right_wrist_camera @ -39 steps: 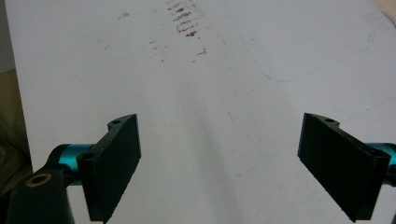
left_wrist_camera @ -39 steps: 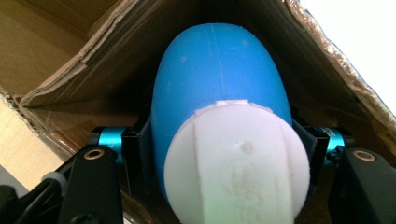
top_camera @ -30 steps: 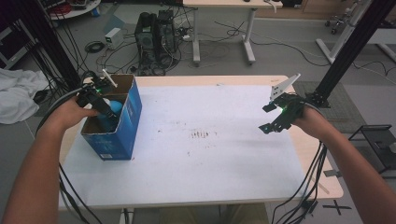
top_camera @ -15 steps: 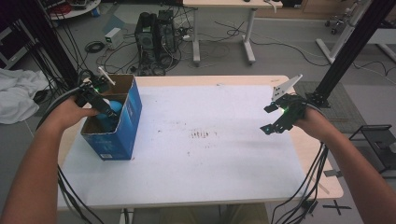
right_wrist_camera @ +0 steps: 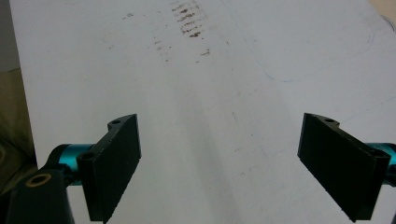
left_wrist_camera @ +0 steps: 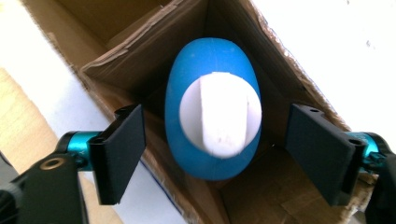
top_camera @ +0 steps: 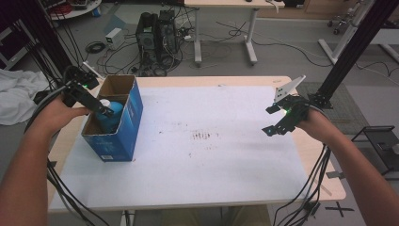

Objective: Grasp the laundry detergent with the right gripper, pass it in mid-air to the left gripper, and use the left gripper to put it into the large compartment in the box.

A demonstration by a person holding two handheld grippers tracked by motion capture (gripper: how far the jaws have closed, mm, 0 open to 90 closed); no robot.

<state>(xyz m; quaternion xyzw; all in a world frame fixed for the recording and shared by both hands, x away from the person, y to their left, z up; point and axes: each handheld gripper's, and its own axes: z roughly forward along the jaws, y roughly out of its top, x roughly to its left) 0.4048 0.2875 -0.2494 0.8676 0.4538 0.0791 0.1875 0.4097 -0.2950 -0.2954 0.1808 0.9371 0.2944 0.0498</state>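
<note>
A blue bottle (left_wrist_camera: 213, 70) with a white cap (left_wrist_camera: 219, 116) stands upright inside an open cardboard box (left_wrist_camera: 261, 191) with blue outer walls (top_camera: 123, 134) at the table's left. My left gripper (left_wrist_camera: 219, 154) hovers just over the box mouth. Its jaws have just been opening and now stand apart on either side of the bottle (top_camera: 112, 115) without touching it. In the high view, the left gripper (top_camera: 104, 111) reaches into the box top. My right gripper (top_camera: 269, 120) hangs open above the white table (right_wrist_camera: 210, 93) at the right, and the right gripper (right_wrist_camera: 219, 168) has nothing between its jaws.
A brownish smudge (top_camera: 203, 136) marks the white mat near the table's middle. Cables trail from both grippers over the table's edges. Behind the table, computer towers (top_camera: 157, 35) and another desk stand on the floor. A black frame post (top_camera: 350, 52) rises at the right.
The left jaws have parted from the blue bottle and let it go inside the box, and the left hand has lifted slightly. The right gripper has kept still.
</note>
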